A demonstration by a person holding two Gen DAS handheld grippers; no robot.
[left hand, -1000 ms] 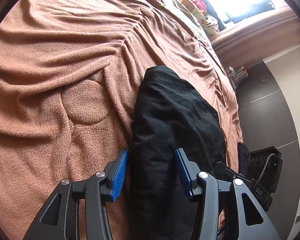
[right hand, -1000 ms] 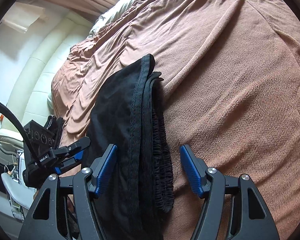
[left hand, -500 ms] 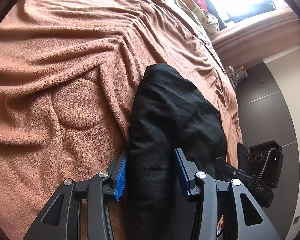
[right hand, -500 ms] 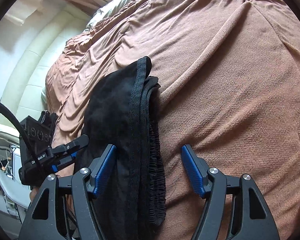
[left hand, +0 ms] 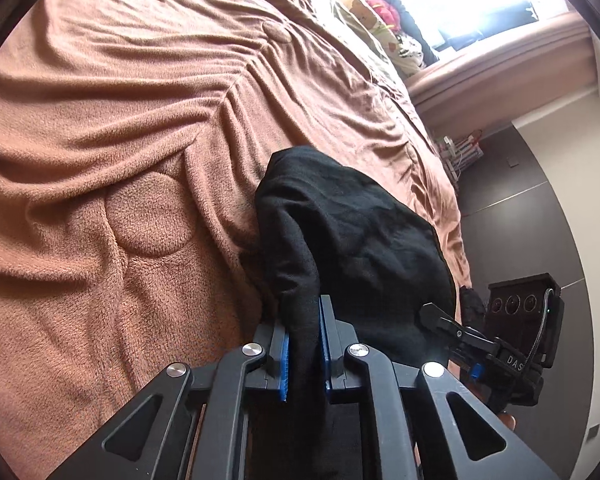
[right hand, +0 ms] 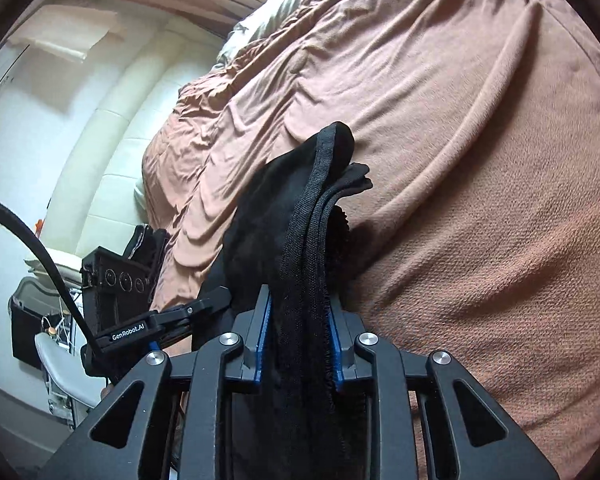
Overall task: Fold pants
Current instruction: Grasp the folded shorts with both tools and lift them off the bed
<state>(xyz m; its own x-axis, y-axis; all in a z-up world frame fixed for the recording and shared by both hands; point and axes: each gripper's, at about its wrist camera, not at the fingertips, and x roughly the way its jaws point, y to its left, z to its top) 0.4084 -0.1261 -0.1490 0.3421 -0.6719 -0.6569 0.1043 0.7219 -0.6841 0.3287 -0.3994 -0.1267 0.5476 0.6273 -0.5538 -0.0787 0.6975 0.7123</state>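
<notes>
Black pants (left hand: 352, 240) stretch lengthwise away from both claws across the brown blanket (left hand: 120, 140); left gripper (left hand: 303, 354) and right gripper (right hand: 298, 344), jaws just closed, each clamp a near-edge bunch.

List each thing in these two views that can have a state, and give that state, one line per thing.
Pants: black, bunched, pinched at both ends, partly raised off the blanket.
Left tongs: just closed, shut on the pants.
Right tongs: just closed, shut on the waistband.
Blanket: brown, spread, wrinkled.
</notes>
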